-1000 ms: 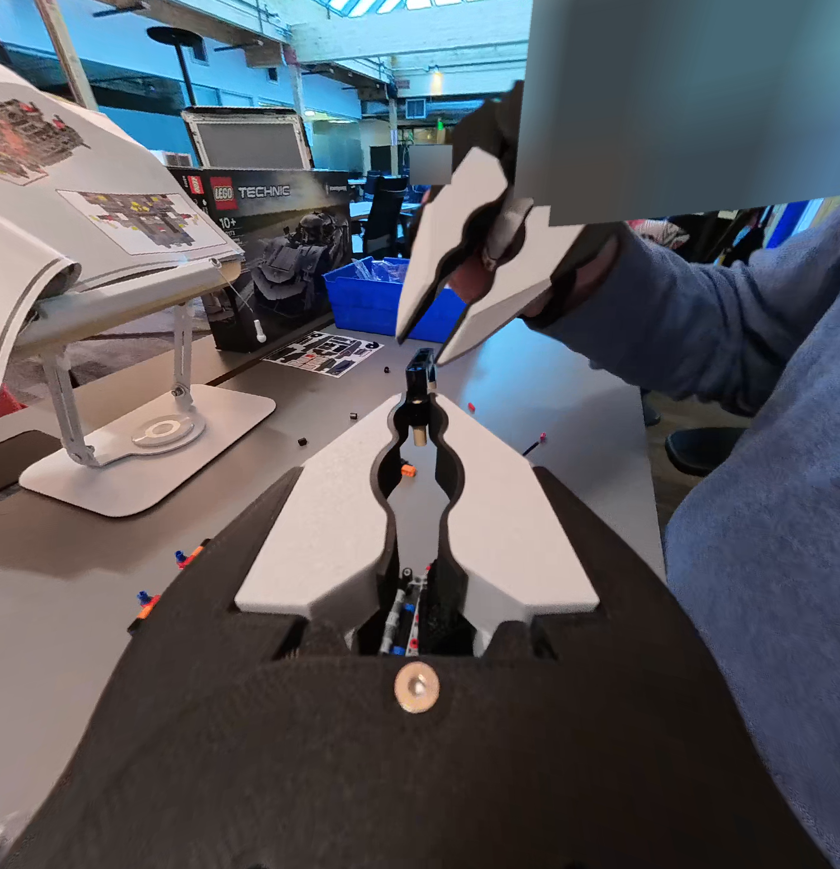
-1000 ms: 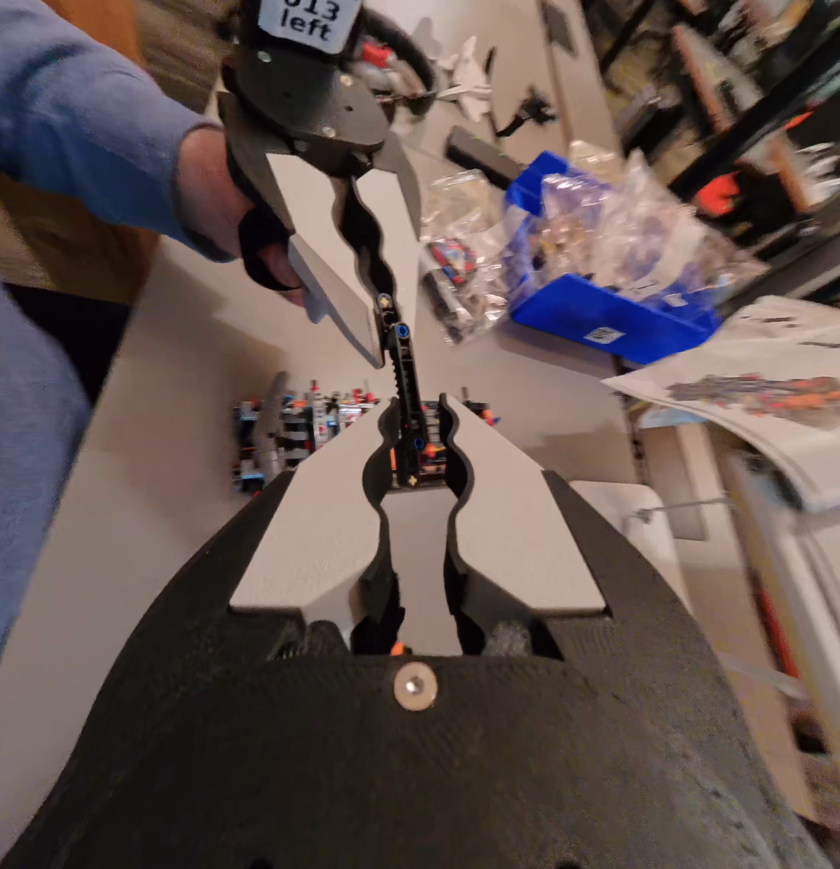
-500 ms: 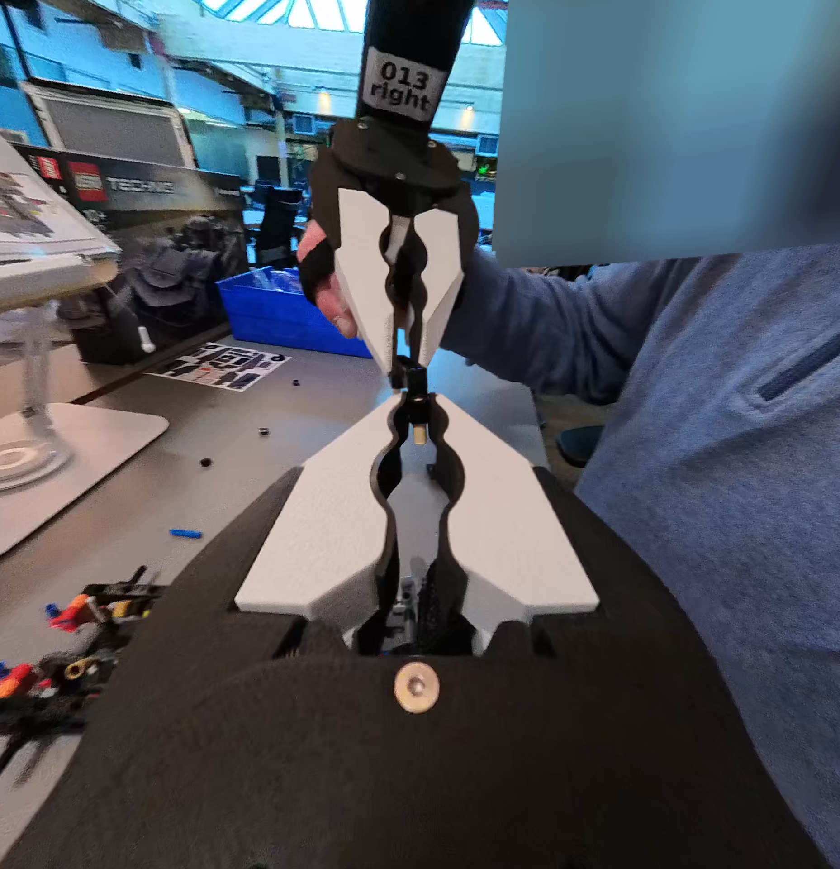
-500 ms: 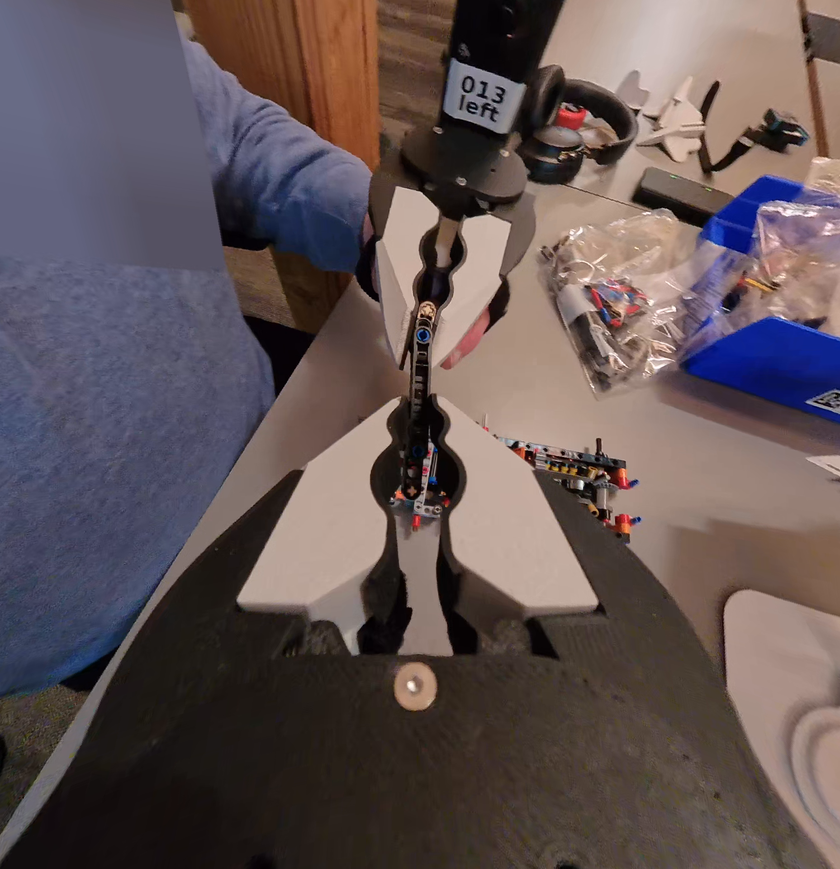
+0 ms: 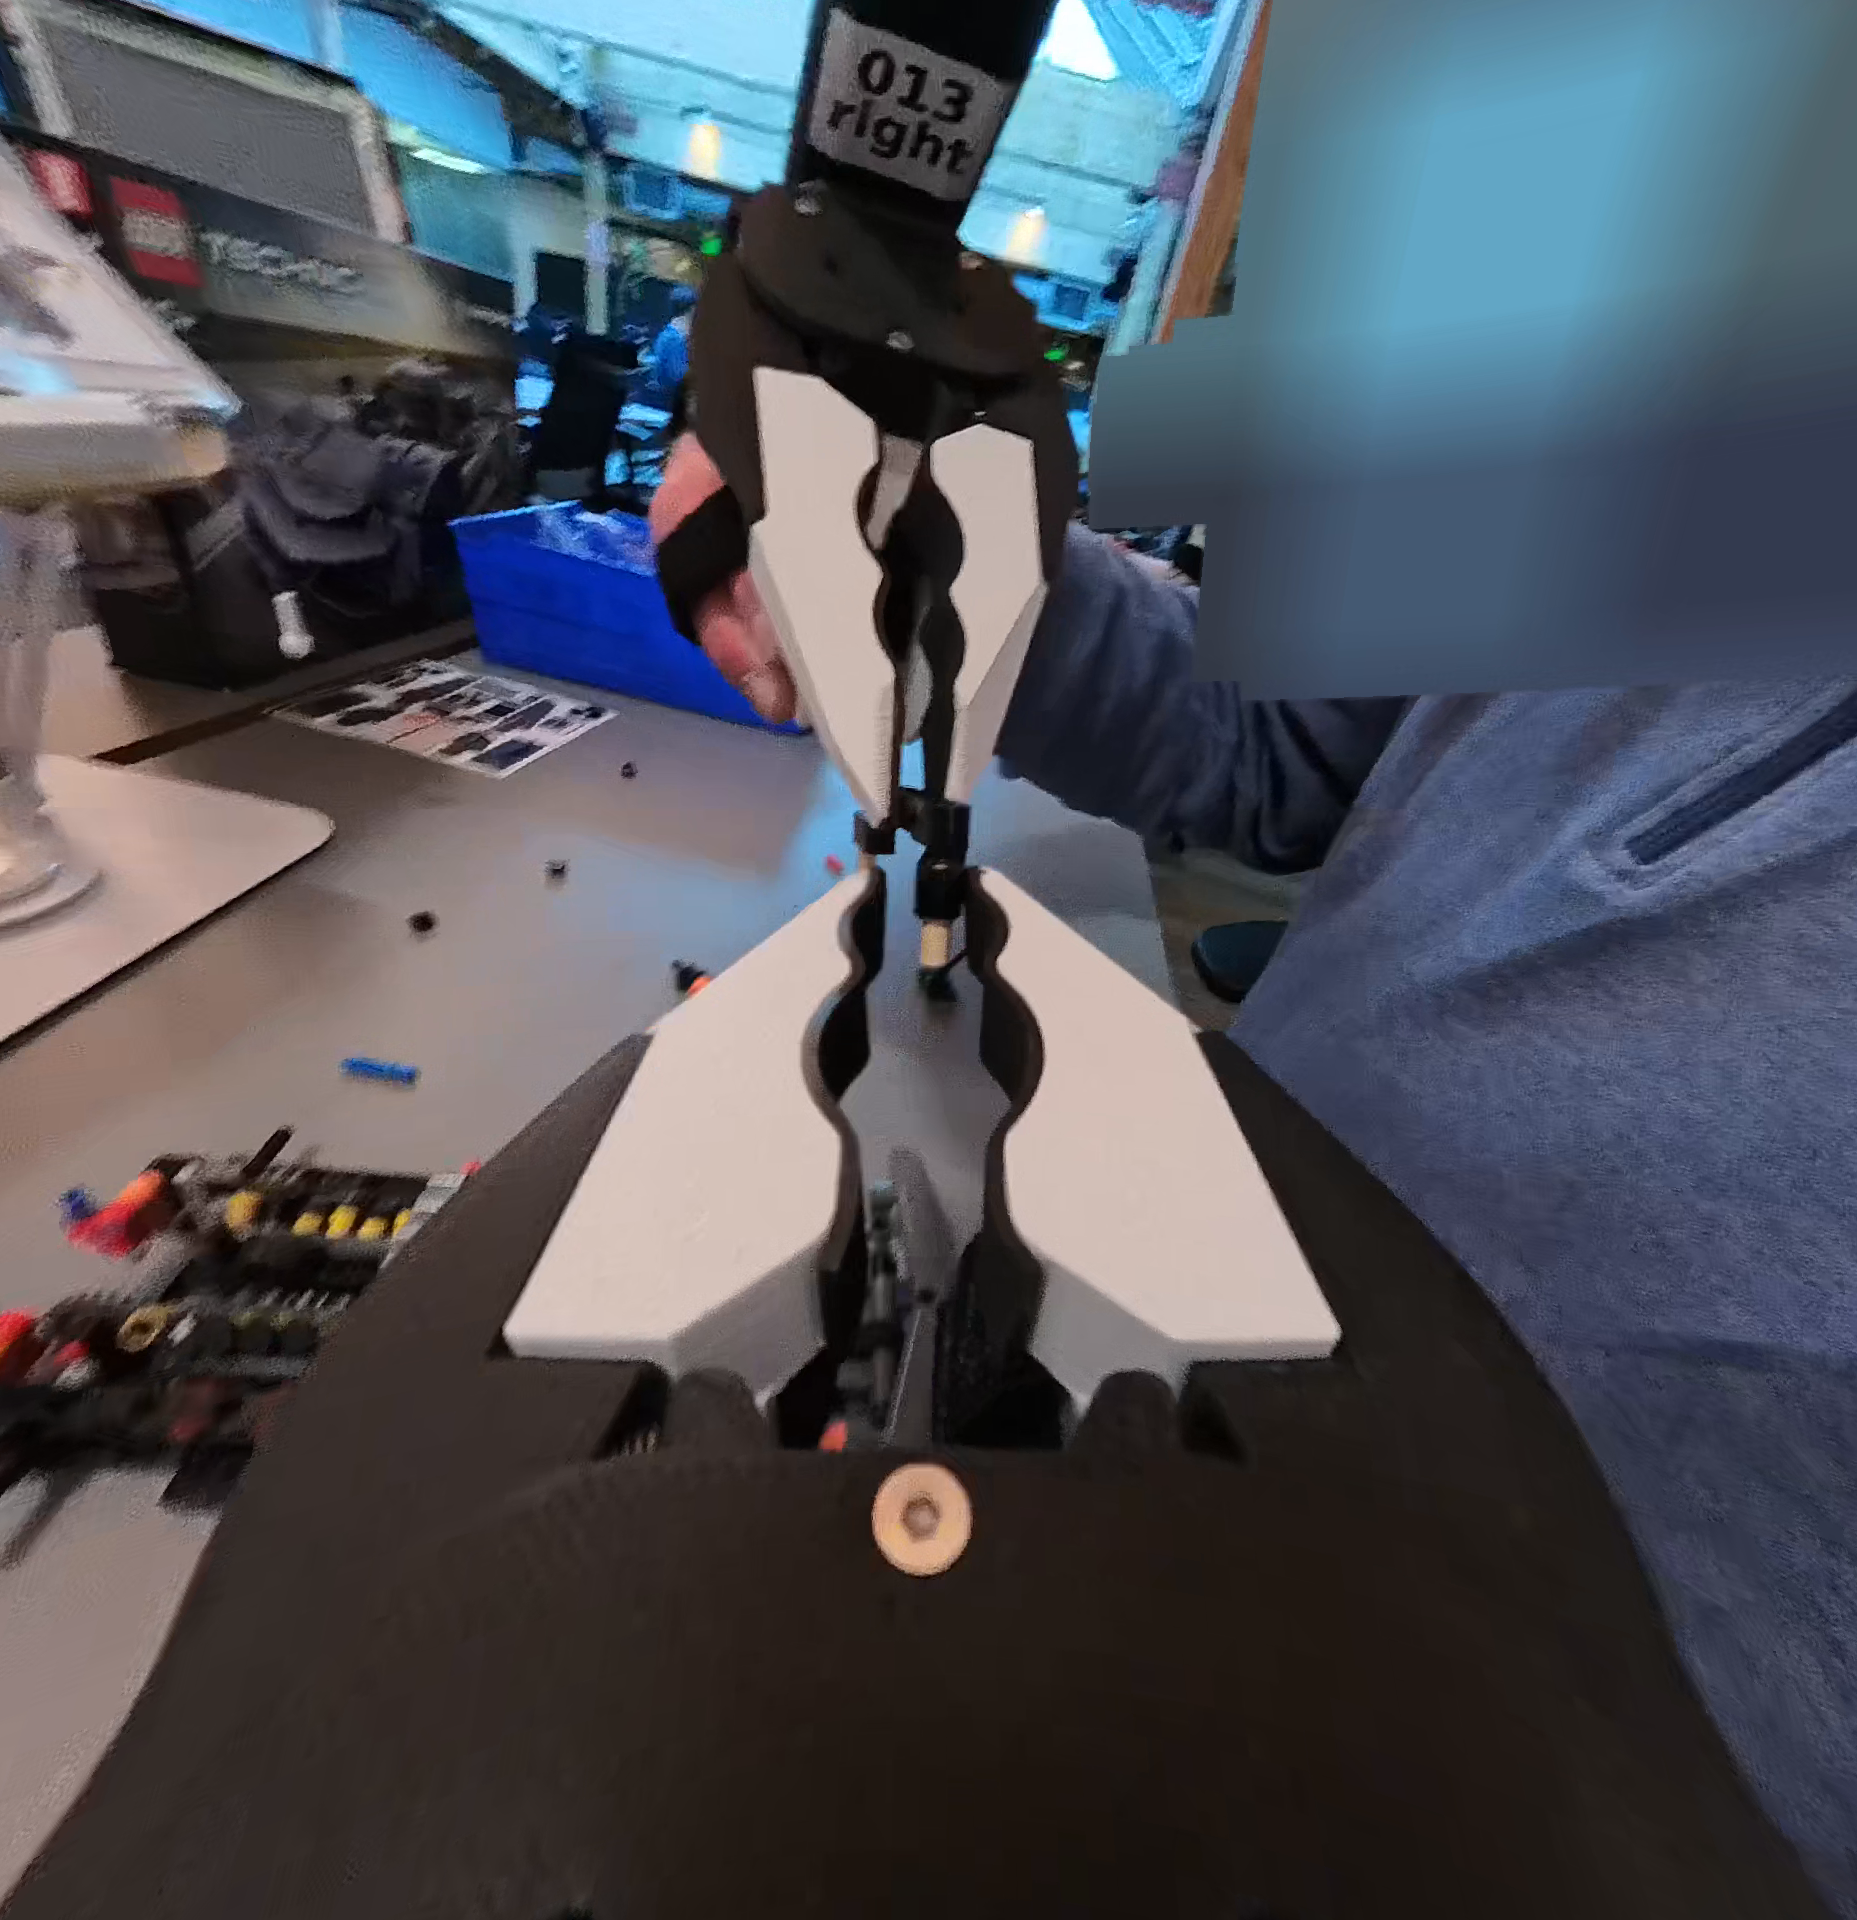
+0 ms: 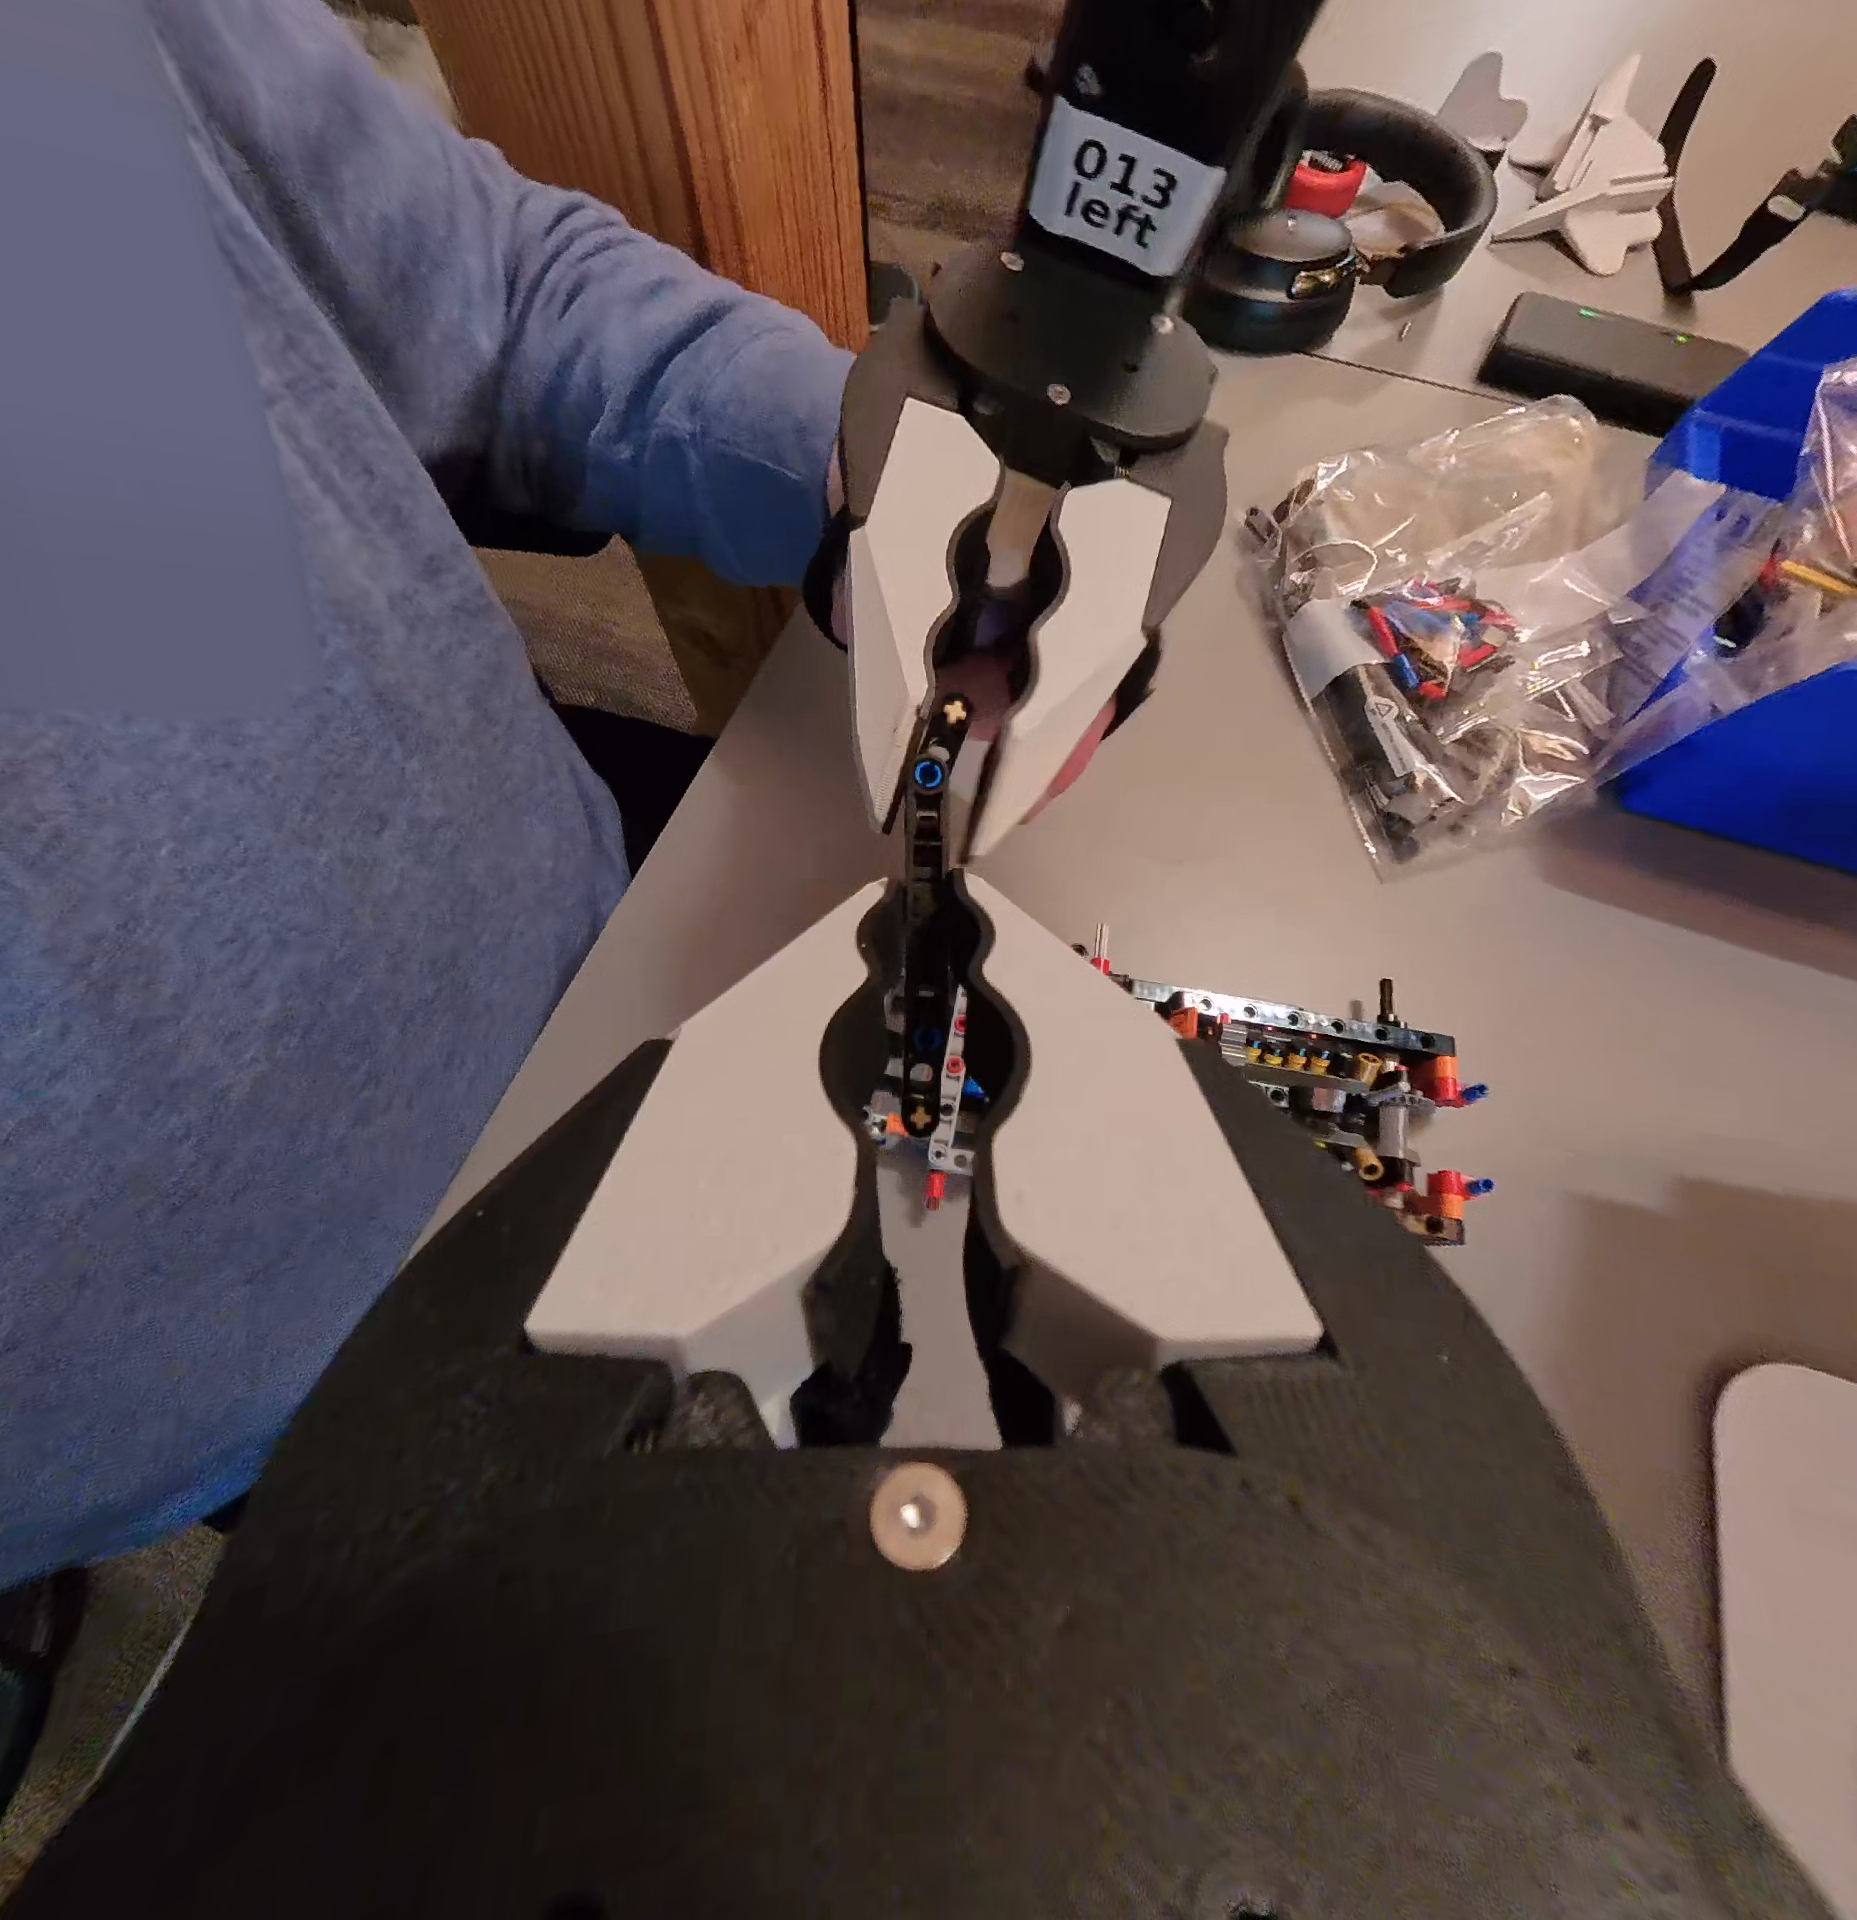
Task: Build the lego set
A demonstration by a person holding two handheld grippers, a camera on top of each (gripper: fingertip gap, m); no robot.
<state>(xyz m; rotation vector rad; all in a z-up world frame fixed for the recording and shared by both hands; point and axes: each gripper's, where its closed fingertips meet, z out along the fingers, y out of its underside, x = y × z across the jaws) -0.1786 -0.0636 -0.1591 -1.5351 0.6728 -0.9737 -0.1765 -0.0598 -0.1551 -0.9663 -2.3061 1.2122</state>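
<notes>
A long black Technic beam (image 6: 926, 774) with blue and tan pins spans the two grippers in mid-air. My right gripper (image 6: 926, 881) is shut on the beam's middle. A small grey and red cluster (image 6: 939, 1138) shows at the beam's near end. My left gripper (image 5: 926, 878) faces the right one tip to tip. Its jaws stand a little apart, and the beam's end (image 5: 939, 894) lies against the right finger with a gap on the left. The built assembly (image 6: 1319, 1049) lies on the grey table (image 6: 1267, 831). It also shows blurred in the left wrist view (image 5: 228, 1268).
A blue bin (image 6: 1755, 790) and bags of parts (image 6: 1423, 644) sit at the back right. The set box (image 5: 280, 270), a sticker sheet (image 5: 446, 717) and the booklet stand's base (image 5: 124, 862) are to the left. Loose pins (image 5: 378, 1070) dot the table. A person's blue sleeve is close by. My left and right fingertips are right by each other.
The grippers swung round to face each other tip to tip and the right one closed on the beam. The left jaws have since widened a little.
</notes>
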